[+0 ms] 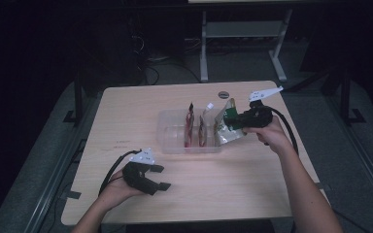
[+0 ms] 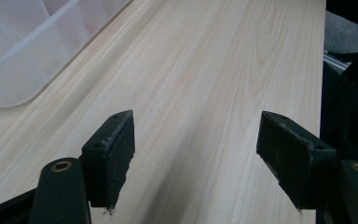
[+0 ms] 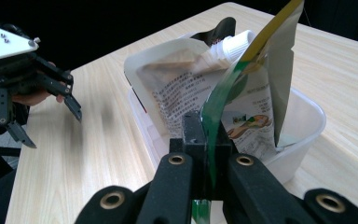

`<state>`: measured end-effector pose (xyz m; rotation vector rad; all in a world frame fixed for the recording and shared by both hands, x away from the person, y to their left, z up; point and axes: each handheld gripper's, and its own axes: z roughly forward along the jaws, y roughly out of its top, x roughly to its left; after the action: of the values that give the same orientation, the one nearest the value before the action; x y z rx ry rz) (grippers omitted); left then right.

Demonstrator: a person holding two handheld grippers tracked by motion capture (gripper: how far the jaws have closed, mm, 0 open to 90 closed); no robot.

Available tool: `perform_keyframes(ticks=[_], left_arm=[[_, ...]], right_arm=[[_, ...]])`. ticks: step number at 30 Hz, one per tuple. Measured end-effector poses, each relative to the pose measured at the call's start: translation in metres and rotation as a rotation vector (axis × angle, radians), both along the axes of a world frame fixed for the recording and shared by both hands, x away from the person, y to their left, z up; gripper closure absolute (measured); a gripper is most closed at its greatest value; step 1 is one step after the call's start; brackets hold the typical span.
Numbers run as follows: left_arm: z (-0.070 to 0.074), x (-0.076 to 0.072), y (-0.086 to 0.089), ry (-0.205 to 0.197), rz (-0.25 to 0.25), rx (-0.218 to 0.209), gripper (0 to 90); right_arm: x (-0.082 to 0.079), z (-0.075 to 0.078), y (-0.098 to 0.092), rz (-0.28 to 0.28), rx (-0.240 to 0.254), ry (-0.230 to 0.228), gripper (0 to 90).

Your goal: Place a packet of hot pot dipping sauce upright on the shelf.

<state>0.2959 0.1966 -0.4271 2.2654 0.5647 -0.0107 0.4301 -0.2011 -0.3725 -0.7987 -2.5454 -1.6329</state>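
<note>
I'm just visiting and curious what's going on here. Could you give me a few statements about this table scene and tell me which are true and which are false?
1. The right tool is clamped on a green-edged pouch. True.
2. The left tool is holding a pouch. False: its jaws stand apart over bare wood, with nothing between them.
3. The clear plastic bin already holds pouches standing upright. True.
4. The held pouch lies flat on the table outside the bin. False: it is upright, with its lower end at the bin's right end.
5. A pouch with a white screw cap stands in the bin. True.
</note>
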Motion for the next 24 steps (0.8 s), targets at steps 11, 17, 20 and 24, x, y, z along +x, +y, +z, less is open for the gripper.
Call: perform_keyframes(ticks=[11,17,20,24], left_arm=[[-0.001,0.001,0.000,0.000,-0.006,0.009,27.0],[-0.001,0.000,-0.001,0.005,-0.009,0.016,26.5],[-0.001,0.000,-0.001,0.001,-0.009,0.016,26.1],[0.000,0.000,0.001,-0.005,-0.024,0.023,24.5]], right_arm=[[0.001,0.001,0.000,-0.061,-0.024,-0.034,71.4],[-0.007,0.007,0.000,-0.079,-0.055,-0.057,44.5],[-0.014,0.010,0.001,-0.101,-0.093,-0.077,36.0],[-0.024,0.012,-0.002,-0.122,-0.129,-0.100,29.2]])
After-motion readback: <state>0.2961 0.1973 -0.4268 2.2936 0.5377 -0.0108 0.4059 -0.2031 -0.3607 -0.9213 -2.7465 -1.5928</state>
